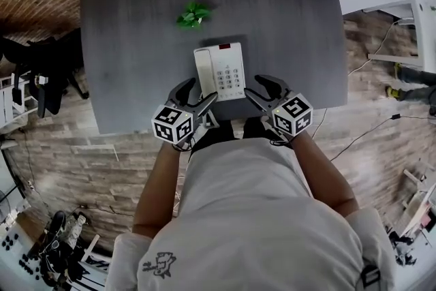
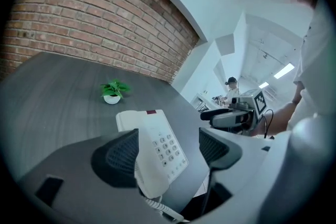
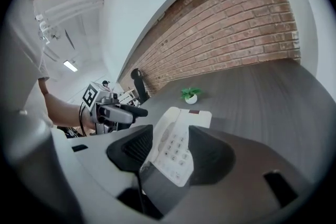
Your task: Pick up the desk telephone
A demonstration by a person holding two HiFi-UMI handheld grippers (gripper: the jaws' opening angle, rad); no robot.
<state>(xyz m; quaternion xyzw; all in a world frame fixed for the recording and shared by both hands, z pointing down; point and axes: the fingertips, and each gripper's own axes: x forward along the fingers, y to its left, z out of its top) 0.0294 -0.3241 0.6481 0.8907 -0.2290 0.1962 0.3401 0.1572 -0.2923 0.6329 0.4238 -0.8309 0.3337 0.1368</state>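
Note:
A white desk telephone (image 1: 219, 71) lies flat near the front edge of the grey table (image 1: 129, 44), handset on its left side and keypad on its right. My left gripper (image 1: 202, 90) is open at the phone's near-left corner. My right gripper (image 1: 255, 86) is open at its near-right corner. In the left gripper view the phone (image 2: 157, 147) shows between the spread jaws of the left gripper (image 2: 168, 152), and the pads are off it. The right gripper view frames the phone (image 3: 176, 144) the same way, with gaps on both sides of it.
A small potted plant (image 1: 193, 15) stands behind the phone at mid-table. The phone's coiled cord (image 2: 157, 206) hangs over the front edge. A brick wall runs along the table's far side. Dark chairs (image 1: 41, 75) stand left, and cables (image 1: 368, 129) lie on the floor right.

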